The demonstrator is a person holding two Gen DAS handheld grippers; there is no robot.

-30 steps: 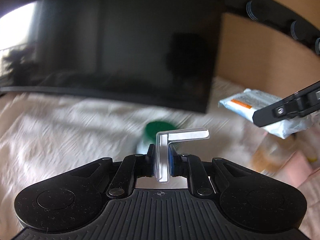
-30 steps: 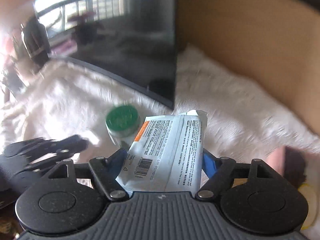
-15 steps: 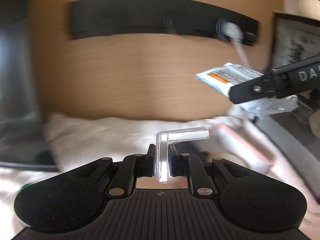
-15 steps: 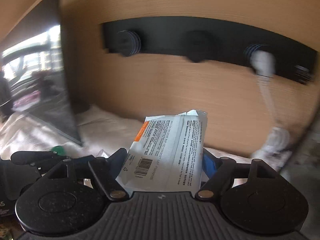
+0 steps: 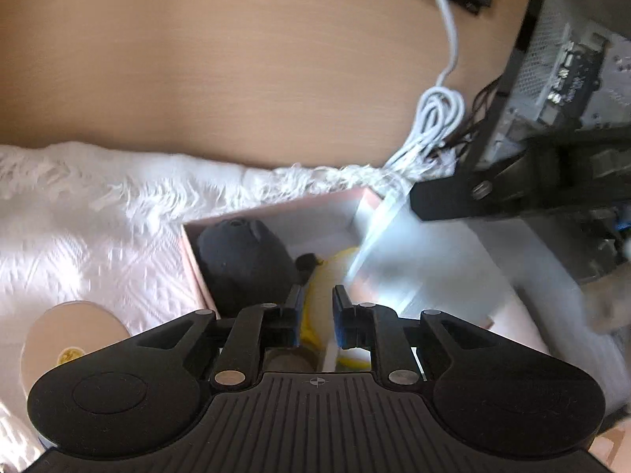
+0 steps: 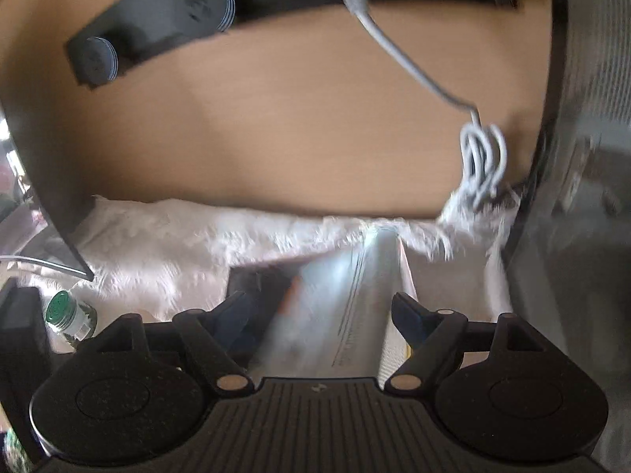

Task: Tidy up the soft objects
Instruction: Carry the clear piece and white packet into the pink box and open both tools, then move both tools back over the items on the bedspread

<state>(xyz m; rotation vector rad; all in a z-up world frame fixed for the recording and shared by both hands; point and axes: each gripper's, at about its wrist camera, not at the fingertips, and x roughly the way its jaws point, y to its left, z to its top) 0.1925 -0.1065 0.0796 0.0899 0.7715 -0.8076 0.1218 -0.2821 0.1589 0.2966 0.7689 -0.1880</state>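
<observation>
A pink box (image 5: pixel 272 215) lies on the white cloth, holding a dark soft toy (image 5: pixel 240 256) and a yellow soft object (image 5: pixel 331 272). My left gripper (image 5: pixel 317 299) hangs over the box with its jaws a small gap apart and nothing between them. My right gripper (image 6: pixel 319 307) is open; the wipes pack (image 6: pixel 335 307) is blurred between its fingers and falls toward the box. The pack also shows in the left wrist view (image 5: pixel 394 252), below the right gripper's finger (image 5: pixel 493 193).
A white fluffy cloth (image 5: pixel 98 228) covers the table. A round tan lid (image 5: pixel 71 339) sits at the left. A green-capped bottle (image 6: pixel 67 315) stands left. A white cable (image 5: pixel 437 114) hangs at the wooden back wall. A computer case (image 5: pixel 560 79) stands right.
Both grippers swung right from the monitor to over the pink box. The left gripper no longer holds the clear L-shaped piece. The right gripper opened and the wipes pack is dropping.
</observation>
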